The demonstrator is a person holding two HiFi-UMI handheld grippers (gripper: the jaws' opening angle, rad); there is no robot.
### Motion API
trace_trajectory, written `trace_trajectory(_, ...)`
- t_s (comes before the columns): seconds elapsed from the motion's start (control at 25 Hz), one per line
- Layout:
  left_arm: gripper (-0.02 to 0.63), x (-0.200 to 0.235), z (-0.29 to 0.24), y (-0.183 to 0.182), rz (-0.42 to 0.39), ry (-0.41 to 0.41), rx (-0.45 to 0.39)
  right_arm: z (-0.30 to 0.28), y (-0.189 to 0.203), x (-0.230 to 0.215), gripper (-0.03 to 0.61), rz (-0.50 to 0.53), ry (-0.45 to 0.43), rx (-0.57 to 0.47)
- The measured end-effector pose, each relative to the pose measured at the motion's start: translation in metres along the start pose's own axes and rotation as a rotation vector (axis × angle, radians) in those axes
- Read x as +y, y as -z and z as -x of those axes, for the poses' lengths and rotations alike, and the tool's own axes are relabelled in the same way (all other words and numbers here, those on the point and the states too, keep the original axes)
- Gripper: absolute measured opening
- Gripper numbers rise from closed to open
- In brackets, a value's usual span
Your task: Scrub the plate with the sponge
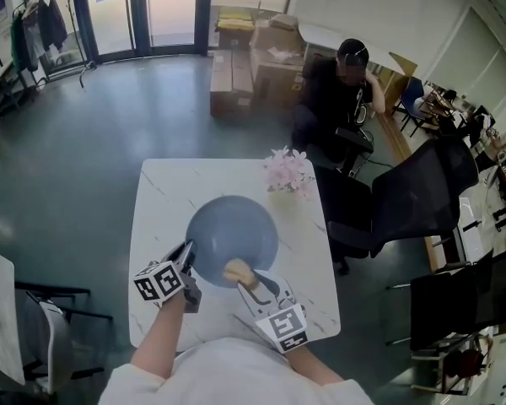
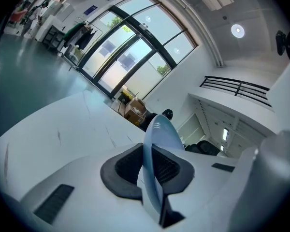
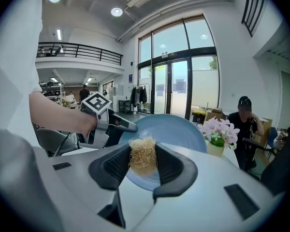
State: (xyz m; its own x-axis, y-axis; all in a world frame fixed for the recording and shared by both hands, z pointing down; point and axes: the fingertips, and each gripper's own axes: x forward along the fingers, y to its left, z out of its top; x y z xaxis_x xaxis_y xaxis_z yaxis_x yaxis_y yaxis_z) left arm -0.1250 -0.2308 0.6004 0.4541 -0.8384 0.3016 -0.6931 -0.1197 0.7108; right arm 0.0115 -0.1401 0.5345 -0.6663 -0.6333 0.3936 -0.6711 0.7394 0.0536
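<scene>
Because the left gripper (image 1: 188, 253) (image 2: 152, 164) has its fingers (image 2: 125, 167) clenched on only the thin near-left rim of the blue plate (image 1: 233, 226) (image 2: 158, 137) (image 3: 176, 129), which runs edge-on between the pads, I judge the main risk to be that a firm push from the sponge (image 1: 236, 270) (image 3: 142, 157) levers the plate about that narrow hold. It could then swivel or slide out of the fingers and drop onto the white table (image 1: 156, 201) (image 2: 58, 129). The right gripper (image 1: 243, 275) (image 3: 142, 162) grasps the sponge, a loose straw-coloured tuft pinched between its fingers (image 3: 111, 166) and standing just in front of the plate's face near its lower rim. Being so fibrous, it could fold, shed or work out of the pads under a sideways rub. Beyond both sets of fingertips, the small pot of pink flowers (image 1: 287, 174) (image 3: 220, 129) stands just beside the plate's far right rim, and a shoved plate could tip it. No view shows clearly whether the sponge already touches the plate. The right fingers cover the plate's lowest edge, so I cannot tell if it rests on the table or is lifted off it. How deep the rim sits in the left pads is hidden, and the table's near edge is cut off by the person's arms (image 1: 164, 344).
</scene>
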Motion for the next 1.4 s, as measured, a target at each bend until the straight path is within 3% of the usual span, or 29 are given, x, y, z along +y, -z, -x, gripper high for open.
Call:
trace_trajectory(0.52, 0.044, 0.036, -0.017, 0.035, 0.087, -0.074, 0.087, 0.01, 0.018, -0.008, 0.16, -0.05, 0.017, 0.027)
trace_trajectory(0.84, 0.044, 0.057, -0.023, 0.062, 0.091, -0.138, 0.161, 0.015, 0.026, -0.011, 0.16, -0.062, 0.031, 0.04)
trace_trajectory(1.4, 0.046, 0.073, -0.032, 0.077, 0.101, -0.194, 0.202, 0.025, 0.035, -0.023, 0.16, -0.074, 0.061, 0.053)
